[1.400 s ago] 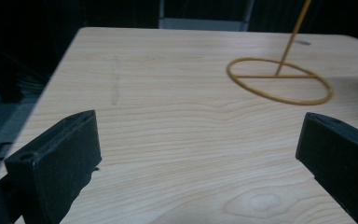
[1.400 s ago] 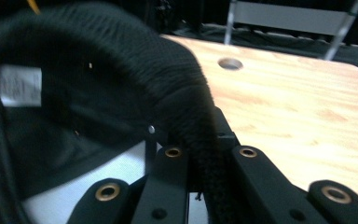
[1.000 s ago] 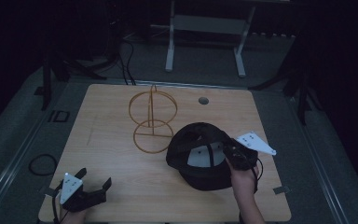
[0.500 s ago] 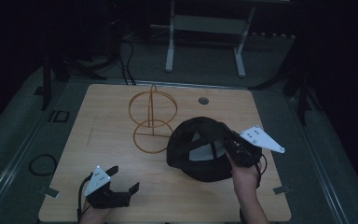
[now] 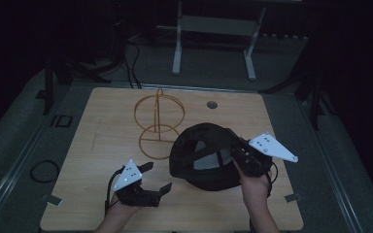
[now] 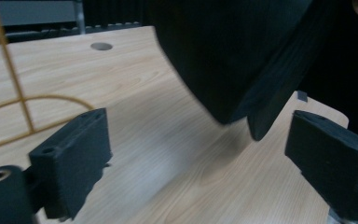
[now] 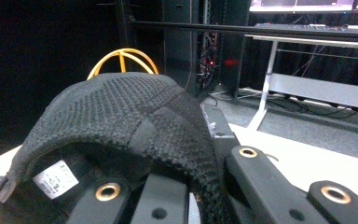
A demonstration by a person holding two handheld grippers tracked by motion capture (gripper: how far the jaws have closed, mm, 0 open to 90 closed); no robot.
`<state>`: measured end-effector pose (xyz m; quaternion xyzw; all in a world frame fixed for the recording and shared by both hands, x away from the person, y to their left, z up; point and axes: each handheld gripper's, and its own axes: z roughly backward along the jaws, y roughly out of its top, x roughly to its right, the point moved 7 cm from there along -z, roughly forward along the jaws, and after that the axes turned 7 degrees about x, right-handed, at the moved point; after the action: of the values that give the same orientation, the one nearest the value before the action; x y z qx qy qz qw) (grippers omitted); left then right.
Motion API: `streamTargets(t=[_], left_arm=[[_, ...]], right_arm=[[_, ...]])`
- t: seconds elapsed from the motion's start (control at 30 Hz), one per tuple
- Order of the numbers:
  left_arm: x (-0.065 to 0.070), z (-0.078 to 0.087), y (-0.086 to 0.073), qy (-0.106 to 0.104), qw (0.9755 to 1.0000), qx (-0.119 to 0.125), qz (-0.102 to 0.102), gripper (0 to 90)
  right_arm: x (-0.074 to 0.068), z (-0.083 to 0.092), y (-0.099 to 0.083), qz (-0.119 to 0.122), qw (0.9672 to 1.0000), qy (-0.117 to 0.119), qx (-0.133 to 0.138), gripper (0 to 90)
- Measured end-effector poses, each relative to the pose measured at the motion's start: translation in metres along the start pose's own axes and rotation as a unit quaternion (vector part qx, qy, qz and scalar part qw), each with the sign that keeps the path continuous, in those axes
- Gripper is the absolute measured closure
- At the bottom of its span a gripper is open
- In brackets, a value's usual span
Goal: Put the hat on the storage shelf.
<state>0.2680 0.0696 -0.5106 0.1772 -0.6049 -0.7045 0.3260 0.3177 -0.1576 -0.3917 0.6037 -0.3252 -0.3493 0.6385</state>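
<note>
Black mesh cap (image 5: 205,155) is lifted at the right of the pale wood worktop (image 5: 102,145), its rim clamped in the right tool (image 5: 238,148); left tool (image 5: 156,177) sits near-left, jaws apart with nothing between, having just been closing slightly; the orange wire stand (image 5: 159,124) stands bare behind; seating the cap on it looks undone.

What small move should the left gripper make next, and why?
Probably ease the left gripper toward the near edge of the black cap and close on it. The right gripper is shut on the cap's far side, holding it tilted off the table. The left jaws have just been closing a little, nothing between them, and the cap's brim hangs just ahead.
</note>
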Motion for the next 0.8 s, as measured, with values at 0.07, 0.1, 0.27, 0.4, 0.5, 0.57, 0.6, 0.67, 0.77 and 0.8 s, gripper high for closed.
streamTargets(t=[0.07,0.1,0.27,0.4,0.5,0.57,0.6,0.67,0.77,0.8], left_arm=[[0.003,-0.005,0.006,-0.007,1.0,0.007,0.0,8.7],[0.003,-0.008,0.009,-0.011,0.9999,0.01,-0.001,11.8],[0.006,-0.02,0.022,-0.022,0.9996,0.015,-0.012,15.8],[0.009,-0.025,0.028,-0.029,0.9991,0.023,-0.02,28.7],[0.011,-0.028,0.032,-0.023,0.999,0.028,-0.026,42.8],[0.011,-0.031,0.034,-0.013,0.9991,0.031,-0.026,52.9],[0.011,-0.031,0.035,-0.006,0.9991,0.033,-0.026,57.4],[0.011,-0.033,0.037,0.001,0.9991,0.035,-0.024,68.2],[0.009,-0.036,0.04,0.02,0.9988,0.037,-0.024,87.2],[0.009,-0.036,0.04,0.02,0.9988,0.037,-0.024,87.5]], right_arm=[[-0.002,0.0,0.0,0.002,1.0,0.003,0.0,88.7],[-0.003,0.001,0.0,0.002,1.0,0.004,0.001,88.7],[-0.007,0.003,0.001,0.001,0.9999,0.014,0.004,88.7],[-0.01,0.006,0.002,0.001,0.9997,0.021,0.007,88.6],[-0.011,0.006,0.001,0.004,0.9997,0.023,0.006,88.6],[-0.011,0.007,0.0,0.004,0.9997,0.023,0.006,88.6],[-0.01,0.007,-0.001,0.003,0.9997,0.023,0.005,88.6],[-0.01,0.007,-0.002,0.005,0.9997,0.022,0.005,88.6],[-0.011,0.008,-0.005,0.006,0.9997,0.024,0.0,88.5],[-0.011,0.008,-0.005,0.006,0.9997,0.024,0.0,88.5]])
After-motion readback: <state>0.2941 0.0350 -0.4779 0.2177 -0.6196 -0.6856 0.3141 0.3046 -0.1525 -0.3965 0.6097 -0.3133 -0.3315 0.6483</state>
